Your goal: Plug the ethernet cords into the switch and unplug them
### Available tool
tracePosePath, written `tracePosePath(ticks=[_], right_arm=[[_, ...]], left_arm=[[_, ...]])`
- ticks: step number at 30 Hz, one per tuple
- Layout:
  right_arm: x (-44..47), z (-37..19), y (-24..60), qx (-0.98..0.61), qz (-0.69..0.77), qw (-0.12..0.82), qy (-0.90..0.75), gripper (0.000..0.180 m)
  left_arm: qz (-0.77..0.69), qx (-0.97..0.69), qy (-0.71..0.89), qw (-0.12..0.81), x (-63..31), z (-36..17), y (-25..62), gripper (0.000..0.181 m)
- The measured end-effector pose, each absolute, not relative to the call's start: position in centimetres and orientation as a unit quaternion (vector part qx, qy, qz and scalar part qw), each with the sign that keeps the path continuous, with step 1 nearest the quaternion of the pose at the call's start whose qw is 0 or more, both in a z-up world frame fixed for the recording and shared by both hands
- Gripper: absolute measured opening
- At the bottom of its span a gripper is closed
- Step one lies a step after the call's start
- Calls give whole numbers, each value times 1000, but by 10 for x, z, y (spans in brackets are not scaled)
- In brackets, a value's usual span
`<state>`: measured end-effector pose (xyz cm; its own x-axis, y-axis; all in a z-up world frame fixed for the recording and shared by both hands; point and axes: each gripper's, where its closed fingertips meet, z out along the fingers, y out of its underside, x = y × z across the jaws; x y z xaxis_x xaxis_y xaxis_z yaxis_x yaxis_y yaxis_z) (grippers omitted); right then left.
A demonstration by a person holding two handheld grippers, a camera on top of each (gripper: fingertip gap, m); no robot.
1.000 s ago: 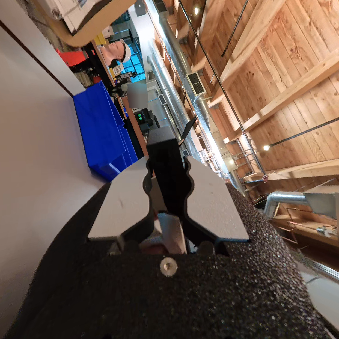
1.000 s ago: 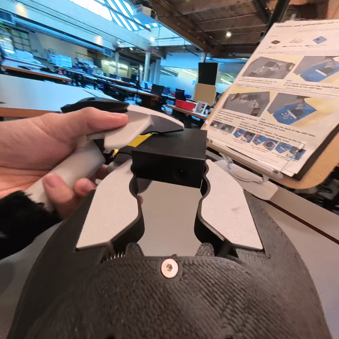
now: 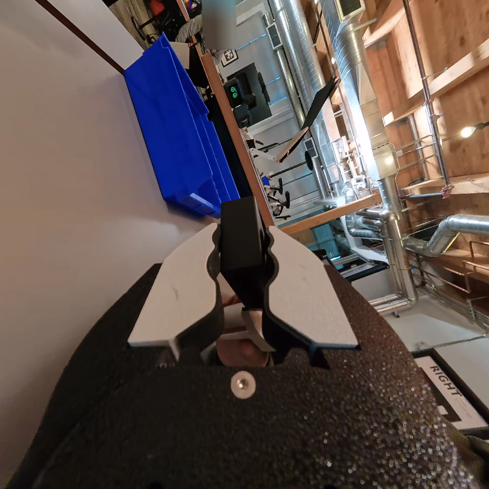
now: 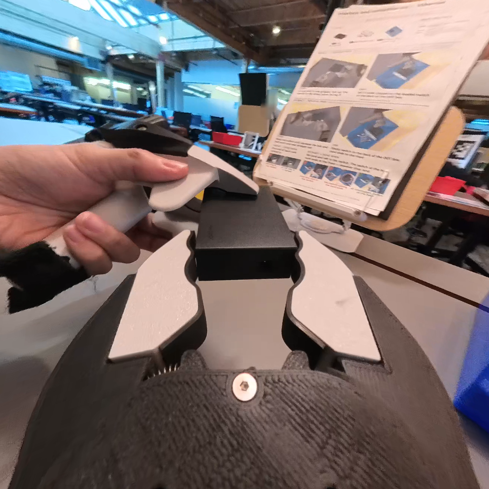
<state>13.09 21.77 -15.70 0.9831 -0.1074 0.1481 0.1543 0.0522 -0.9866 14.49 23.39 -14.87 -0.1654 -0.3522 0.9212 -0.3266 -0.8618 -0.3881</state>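
The switch (image 3: 238, 251) is a small black box held in the air between both grippers. My left gripper (image 3: 242, 231) is shut on one end of it. In the right wrist view the switch (image 4: 238, 217) lies lengthwise, and my right gripper (image 4: 244, 235) is shut on its near end, fingers pressed on both sides. A round socket shows on the near face. The left gripper (image 4: 227, 190), held by a hand (image 4: 66, 185), clamps the far end from above and below. No ethernet cords are in view.
A blue bin (image 3: 172, 119) stands on the white table (image 3: 66, 185); its corner shows at the right edge of the right wrist view (image 4: 476, 370). An instruction sheet (image 4: 370, 105) on a stand rises behind the switch, to the right.
Both grippers kept their hold. The switch tipped so its top face now shows to the right wrist camera. The left view swung, and the blue bin came into the right view.
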Motion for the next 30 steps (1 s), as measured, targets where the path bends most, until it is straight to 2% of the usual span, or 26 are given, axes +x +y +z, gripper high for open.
tracePosePath(ticks=[8, 12, 22, 25, 30], right_arm=[[137, -159, 214, -670, -88, 737, -20, 69], [128, -161, 217, -668, -44, 742, -36, 78], [132, -155, 211, -661, -67, 747, -29, 74], [131, -151, 209, -654, -65, 753, -29, 74], [142, -158, 208, -656, -16, 755, 8, 74]], left_arm=[[-717, -644, 266, -11, 148, -154, 228, 29], [-707, -639, 303, -26, 147, -155, 215, 29], [-709, -632, 310, -26, 152, -148, 208, 29], [-716, -621, 319, -6, 151, -142, 209, 30], [-715, -623, 307, 71, 142, -131, 235, 44]])
